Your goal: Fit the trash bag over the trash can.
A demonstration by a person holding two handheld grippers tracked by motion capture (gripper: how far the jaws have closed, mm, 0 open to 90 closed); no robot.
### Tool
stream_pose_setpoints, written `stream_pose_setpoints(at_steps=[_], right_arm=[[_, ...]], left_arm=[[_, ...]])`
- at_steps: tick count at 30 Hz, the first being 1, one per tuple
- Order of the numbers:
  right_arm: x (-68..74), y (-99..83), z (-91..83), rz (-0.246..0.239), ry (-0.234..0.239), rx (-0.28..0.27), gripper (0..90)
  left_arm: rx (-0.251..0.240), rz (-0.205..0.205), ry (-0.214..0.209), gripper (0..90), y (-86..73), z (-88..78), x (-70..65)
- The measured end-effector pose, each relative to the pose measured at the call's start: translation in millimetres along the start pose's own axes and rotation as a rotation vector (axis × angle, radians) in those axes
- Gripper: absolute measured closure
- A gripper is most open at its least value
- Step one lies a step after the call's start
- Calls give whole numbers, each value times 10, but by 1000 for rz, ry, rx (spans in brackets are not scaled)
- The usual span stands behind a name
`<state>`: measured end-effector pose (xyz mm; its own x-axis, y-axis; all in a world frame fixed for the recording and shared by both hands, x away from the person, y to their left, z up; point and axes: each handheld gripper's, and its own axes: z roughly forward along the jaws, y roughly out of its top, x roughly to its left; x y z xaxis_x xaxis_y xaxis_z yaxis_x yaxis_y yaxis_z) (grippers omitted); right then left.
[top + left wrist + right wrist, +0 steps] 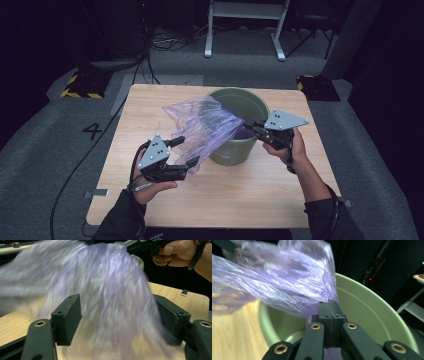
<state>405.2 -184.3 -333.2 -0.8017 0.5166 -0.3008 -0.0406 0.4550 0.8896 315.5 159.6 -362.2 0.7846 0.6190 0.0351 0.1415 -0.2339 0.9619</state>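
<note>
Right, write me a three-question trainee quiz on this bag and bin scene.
1. True or false: the right gripper is shut on the purple bag.
2. How do the left gripper jaws stand? A) clamped tight on the bag B) apart, with the bag hanging between them C) shut on the bin's rim
3. In one word, what colour is the bin that stands on the table?

Key: 1 true; 2 B; 3 green.
</note>
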Motion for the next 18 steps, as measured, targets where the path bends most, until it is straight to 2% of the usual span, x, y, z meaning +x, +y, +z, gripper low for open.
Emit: stream_pose_setpoints(at_steps=[4,6,9,12,14,18], right_arm=[[-113,-88,-63,15,-25,26,900],[-153,-124,-85,19,-33,40,900],[-208,-183,-118,19,-52,60,900],[-301,-264,-165,50,-70,70,900],[-336,-293,-184,62,-72,72,899],[-371,-300,-215,68,-78,69,892]], left_arm=[[-12,-22,-16,254,-47,-62,66],[-5,-17,-10,248,-53,-68,75],[-14,-20,-22,239,-67,-76,94],[-21,-36,-49,236,-93,-73,125],[-10,-34,-69,230,-100,-34,123],[3,-29,-83,245,-88,109,92]])
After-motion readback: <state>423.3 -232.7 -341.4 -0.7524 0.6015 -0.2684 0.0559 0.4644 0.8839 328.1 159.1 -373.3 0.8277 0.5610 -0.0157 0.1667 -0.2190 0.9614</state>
